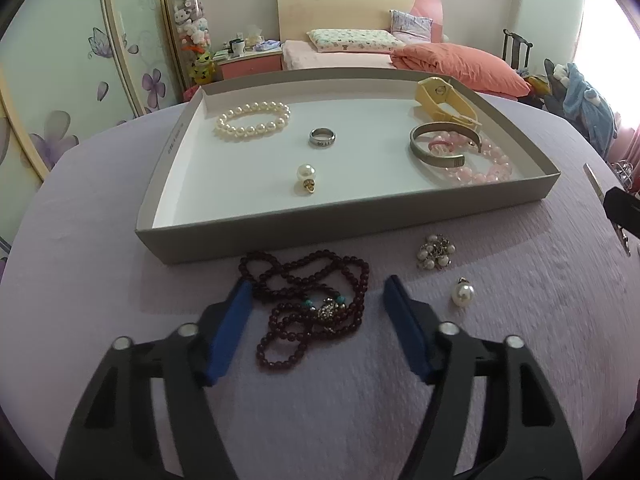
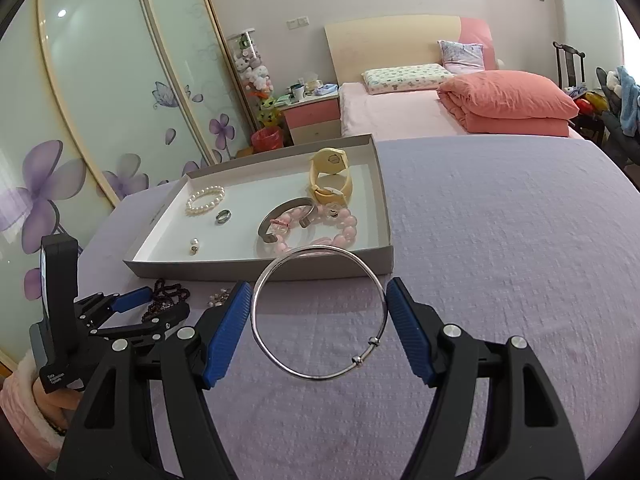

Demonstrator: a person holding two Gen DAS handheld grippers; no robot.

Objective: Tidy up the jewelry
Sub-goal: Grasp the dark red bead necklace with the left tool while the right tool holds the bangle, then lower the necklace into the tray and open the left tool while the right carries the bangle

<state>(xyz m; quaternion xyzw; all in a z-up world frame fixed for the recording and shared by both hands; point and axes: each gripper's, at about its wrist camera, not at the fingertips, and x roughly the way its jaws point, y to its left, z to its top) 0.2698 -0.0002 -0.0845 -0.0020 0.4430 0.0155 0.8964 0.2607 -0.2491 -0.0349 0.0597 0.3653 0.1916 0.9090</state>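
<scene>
While left claw point(image 1: 318, 300) apart, right claw point(image 2: 319, 298) clamping bangle point(image 2: 320, 312): ring point(image 1: 322, 138), pearls point(image 1: 253, 118) in tray point(image 1: 280, 232).

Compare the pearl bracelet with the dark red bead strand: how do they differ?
The pearl bracelet lies inside the tray; the dark red bead strand lies on the cloth before it. The bracelet is white and forms one neat loop; the strand is longer and tangled, between the left gripper fingers. Both are round beads.
</scene>
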